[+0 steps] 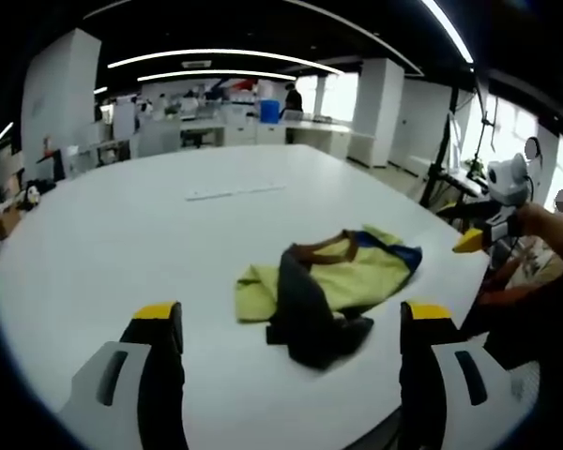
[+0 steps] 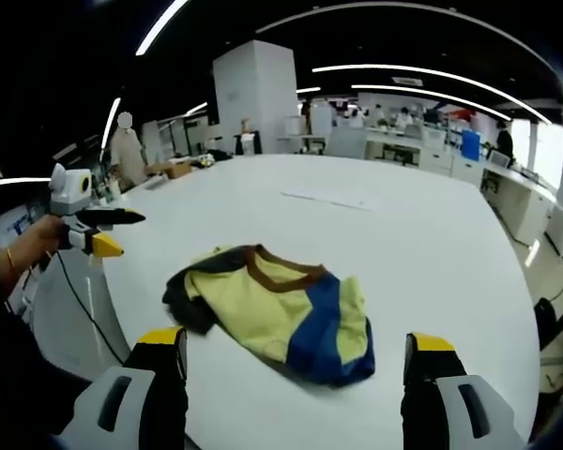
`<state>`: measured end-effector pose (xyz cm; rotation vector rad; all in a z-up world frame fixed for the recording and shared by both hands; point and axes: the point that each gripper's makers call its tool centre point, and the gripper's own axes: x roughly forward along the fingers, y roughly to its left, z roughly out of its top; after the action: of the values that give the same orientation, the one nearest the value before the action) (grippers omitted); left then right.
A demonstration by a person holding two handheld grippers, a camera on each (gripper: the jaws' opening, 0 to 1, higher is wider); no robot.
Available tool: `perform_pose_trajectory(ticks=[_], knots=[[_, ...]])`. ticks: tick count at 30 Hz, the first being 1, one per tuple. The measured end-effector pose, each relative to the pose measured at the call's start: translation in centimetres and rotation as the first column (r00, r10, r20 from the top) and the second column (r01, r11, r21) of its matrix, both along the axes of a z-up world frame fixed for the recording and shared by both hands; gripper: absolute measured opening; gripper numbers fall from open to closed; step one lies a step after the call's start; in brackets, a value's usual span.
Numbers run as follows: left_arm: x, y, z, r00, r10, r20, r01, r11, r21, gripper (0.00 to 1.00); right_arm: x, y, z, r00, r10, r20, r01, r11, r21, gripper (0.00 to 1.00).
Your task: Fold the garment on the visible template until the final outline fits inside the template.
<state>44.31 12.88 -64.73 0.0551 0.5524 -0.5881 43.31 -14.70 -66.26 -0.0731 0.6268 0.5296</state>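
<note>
Two grippers were mine to work with, and neither had touched cloth yet. My left gripper [image 1: 291, 323] hung above the near edge of the white table [image 1: 122, 216], its jaws spread wide with nothing between them; the garment [image 1: 324, 281] lay just ahead, a crumpled heap of yellow, dark grey and blue with a brown collar band. Beyond it, in the left gripper view, a pale strip [image 1: 235, 191] lay flat on the table well apart from the heap; I could not tell whether it belonged to the template, and I saw no clear outline under the garment. My right gripper [image 2: 296, 361] also stood with its jaws spread and empty, facing the garment [image 2: 277, 309] from the other side, where the blue panel lay nearest me and the dark sleeve trailed off to the left. I judged the job to be at its very start: the garment was bunched, not spread. The next move, as I saw it, called for lowering both grippers to opposite edges, pinching a single layer each, and drawing the heap flat before any fold.
</note>
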Motion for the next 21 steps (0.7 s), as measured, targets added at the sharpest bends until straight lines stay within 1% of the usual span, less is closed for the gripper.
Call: perform_pose_trajectory(ticks=[7,12,19,21], knots=[[0.4,-0.5,-0.3,1.0,-0.013,-0.005,0.013,1.0,0.004,0.88,0.5,0.2,-0.3,1.0,0.006,0.0,-0.006,1.0,-0.001,0.93],[0.9,-0.5,-0.6,1.0,-0.011,-0.003,0.011,1.0,0.012,0.86,0.8,0.4,-1.2,1.0,0.014,-0.009,-0.015,0.999,-0.033,0.89],[1.6,0.0,-1.4,1.0,0.007,-0.01,-0.007,1.0,0.02,0.77,1.3,0.9,-1.8,1.0,0.028,-0.01,-0.029,0.998,-0.059,0.84],[1.8,0.1,-1.7,1.0,0.01,-0.015,-0.01,1.0,0.02,0.75,1.4,1.1,-2.1,0.999,0.034,-0.009,-0.035,0.997,-0.065,0.81]])
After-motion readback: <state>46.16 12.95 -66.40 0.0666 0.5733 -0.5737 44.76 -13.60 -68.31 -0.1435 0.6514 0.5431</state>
